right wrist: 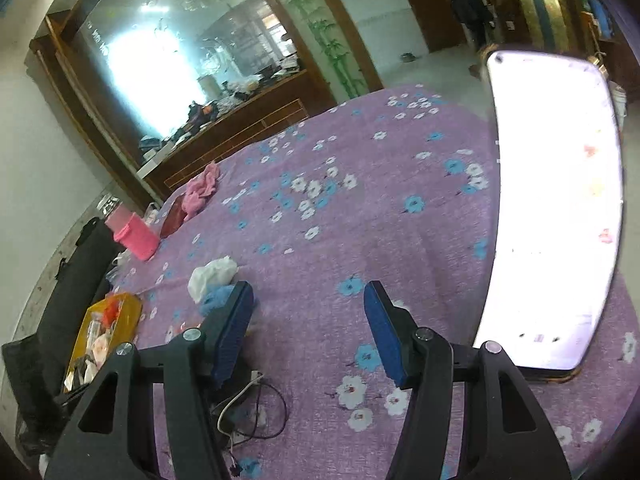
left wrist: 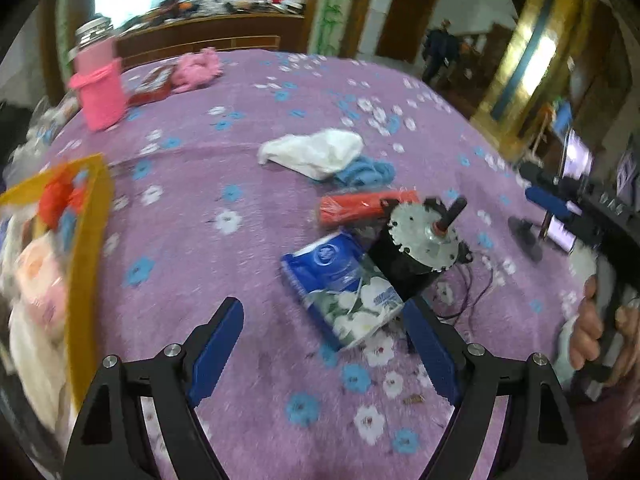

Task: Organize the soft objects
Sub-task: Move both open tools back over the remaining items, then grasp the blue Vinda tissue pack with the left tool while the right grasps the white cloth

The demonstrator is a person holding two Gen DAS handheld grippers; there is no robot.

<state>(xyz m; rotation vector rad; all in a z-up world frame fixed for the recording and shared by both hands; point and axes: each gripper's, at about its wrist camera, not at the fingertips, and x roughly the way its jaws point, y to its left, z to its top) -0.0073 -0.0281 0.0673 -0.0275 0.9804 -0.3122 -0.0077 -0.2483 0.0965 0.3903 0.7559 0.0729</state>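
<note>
A purple flowered cloth covers the table (left wrist: 248, 128). A blue-and-white tissue pack (left wrist: 344, 288) lies just ahead of my open, empty left gripper (left wrist: 324, 336). Beyond it lie an orange-red roll (left wrist: 360, 210), a white cloth (left wrist: 316, 152) and a blue fluffy cloth (left wrist: 366, 172). A yellow basket (left wrist: 86, 248) holding soft items stands at the left. My right gripper (right wrist: 308, 320) is open and empty above the cloth; the white cloth (right wrist: 212, 274), the blue cloth (right wrist: 216, 298) and the basket (right wrist: 130, 312) lie to its left.
A black motor with a metal disc (left wrist: 420, 240) and loose wires (left wrist: 472, 292) sit right of the tissue pack. A pink container (left wrist: 100, 92) and pink cloth (left wrist: 198, 68) lie far left. A lit phone (right wrist: 552, 208) stands at the right. A wooden cabinet (left wrist: 208, 36) stands behind.
</note>
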